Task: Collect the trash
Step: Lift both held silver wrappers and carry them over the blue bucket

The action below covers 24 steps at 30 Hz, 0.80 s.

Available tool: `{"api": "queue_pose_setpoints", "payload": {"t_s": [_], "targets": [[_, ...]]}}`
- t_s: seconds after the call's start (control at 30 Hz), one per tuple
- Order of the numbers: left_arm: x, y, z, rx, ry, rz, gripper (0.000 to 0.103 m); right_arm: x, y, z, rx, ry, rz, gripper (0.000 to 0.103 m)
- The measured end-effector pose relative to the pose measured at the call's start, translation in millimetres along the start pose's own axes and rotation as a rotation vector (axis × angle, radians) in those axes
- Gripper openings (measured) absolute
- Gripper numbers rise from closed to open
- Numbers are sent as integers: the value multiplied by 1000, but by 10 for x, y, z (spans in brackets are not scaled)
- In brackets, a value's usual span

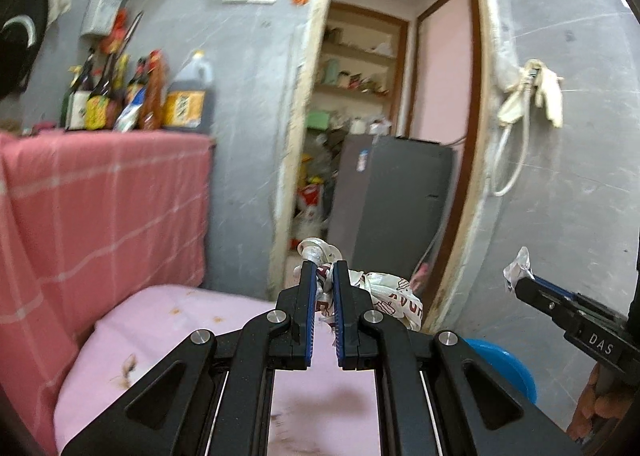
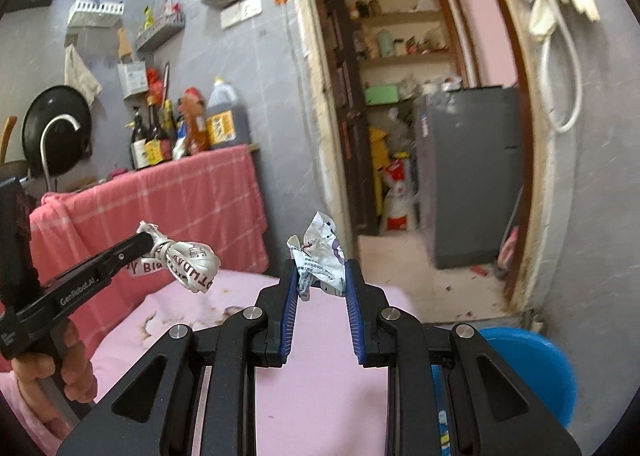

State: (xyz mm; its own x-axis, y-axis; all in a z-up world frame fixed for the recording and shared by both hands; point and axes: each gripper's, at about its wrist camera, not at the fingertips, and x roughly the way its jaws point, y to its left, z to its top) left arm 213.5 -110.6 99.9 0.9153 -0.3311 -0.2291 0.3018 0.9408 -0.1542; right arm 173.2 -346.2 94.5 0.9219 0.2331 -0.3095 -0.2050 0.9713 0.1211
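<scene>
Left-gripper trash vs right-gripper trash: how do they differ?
The knotted white bag in the left gripper is twisted into a rope-like bundle with dark red lettering; the crumpled wrapper in the right gripper is a flat, creased sheet with small print and a purple patch. The bag trails sideways off the fingertips; the wrapper sticks up. Both are clamped above the pink tabletop.

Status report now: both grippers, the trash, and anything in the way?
Left gripper shut on knotted wrapper. Right gripper shut on crumpled wrapper. Both clear above pink table; blue bin lower right, unobstructed.
</scene>
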Motion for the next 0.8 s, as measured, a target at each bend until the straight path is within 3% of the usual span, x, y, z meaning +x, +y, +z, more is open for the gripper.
{"api": "queue_pose_setpoints", "payload": {"t_s": [0.33,0.5,0.8], "targets": [[213,-781,38,58,-25,-142,6,-521,-587,26,5,-102,-182,21],[462,-1177,-1,66,43,-243,6,-639,-941,-109,44,-106,-275,21],[901,-1708,-258,136,151,-298,6,-582,-1541,-502,167,-56,-368,21]]}}
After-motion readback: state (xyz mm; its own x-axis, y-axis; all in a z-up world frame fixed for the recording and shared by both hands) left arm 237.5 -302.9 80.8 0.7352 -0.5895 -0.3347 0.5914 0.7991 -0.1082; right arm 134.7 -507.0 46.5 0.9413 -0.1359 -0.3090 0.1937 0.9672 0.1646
